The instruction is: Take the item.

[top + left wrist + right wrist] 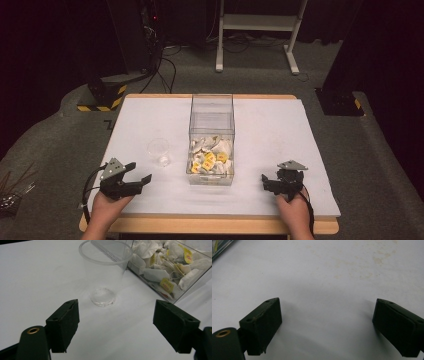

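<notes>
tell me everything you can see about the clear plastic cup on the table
The clear plastic cup stands upright and empty on the white table cover, its mouth open upward. It looks like thin, see-through disposable plastic, with a rolled rim at the top and a small, thicker round base. It sits just left of the clear box of tea bags, close beside it; whether they touch is unclear. The left gripper is open and pointed toward it from the near side, not touching it.

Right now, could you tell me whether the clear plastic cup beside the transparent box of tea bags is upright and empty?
Upright and empty: the clear plastic cup stands on its base with its open rim up, and the bare bottom shows through.
</notes>
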Motion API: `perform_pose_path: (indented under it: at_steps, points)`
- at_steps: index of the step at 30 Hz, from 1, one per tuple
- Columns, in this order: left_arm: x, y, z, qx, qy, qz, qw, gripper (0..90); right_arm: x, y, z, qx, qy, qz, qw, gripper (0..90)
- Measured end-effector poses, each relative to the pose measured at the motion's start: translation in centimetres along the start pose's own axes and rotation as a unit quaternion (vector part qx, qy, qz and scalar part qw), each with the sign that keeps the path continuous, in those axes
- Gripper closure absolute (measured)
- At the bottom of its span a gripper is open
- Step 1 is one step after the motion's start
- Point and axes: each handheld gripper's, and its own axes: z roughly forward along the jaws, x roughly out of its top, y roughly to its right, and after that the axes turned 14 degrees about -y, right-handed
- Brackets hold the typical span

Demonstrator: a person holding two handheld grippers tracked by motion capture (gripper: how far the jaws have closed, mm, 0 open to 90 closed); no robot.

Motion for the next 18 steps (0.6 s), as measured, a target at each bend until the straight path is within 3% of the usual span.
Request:
perform_pose_path:
  at_steps: [18]
  points:
    - [0.71, 0.60, -0.55, -0.021, 0.022, 0.001, 0.9995, 22.6, 0.00, 0.00, -0.01, 0.000, -0.001, 0.000, 1.0000, 8.6]
